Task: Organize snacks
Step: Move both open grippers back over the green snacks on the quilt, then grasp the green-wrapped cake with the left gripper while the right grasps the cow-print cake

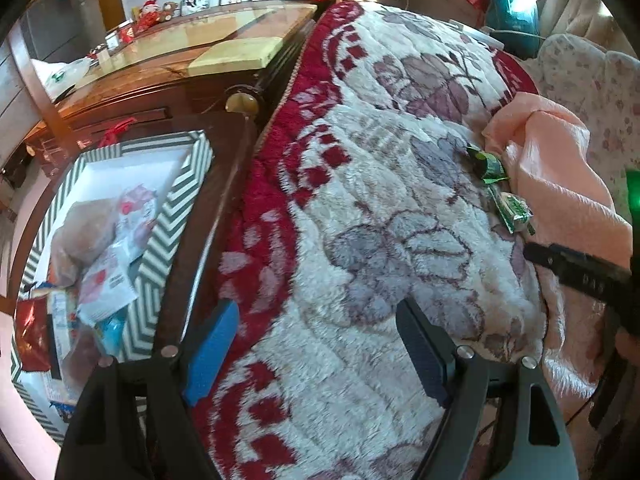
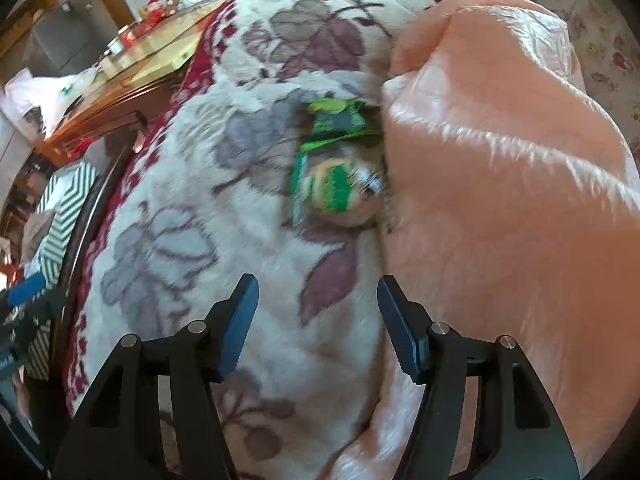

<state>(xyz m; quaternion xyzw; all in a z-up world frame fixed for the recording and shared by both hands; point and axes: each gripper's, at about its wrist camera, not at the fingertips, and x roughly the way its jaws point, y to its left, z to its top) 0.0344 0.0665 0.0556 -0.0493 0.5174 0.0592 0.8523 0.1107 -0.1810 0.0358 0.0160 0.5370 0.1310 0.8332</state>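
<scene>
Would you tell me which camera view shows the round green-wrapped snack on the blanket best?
The right wrist view shows the round green-wrapped snack best: it lies large, just ahead of the open right gripper, though somewhat blurred. The left wrist view shows it only small and far right, beside the peach cloth.

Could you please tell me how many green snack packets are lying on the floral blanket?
2. The dark green packet lies against the peach cloth's edge; the round green-banded packet lies just below it. More may be hidden under the cloth.
</scene>
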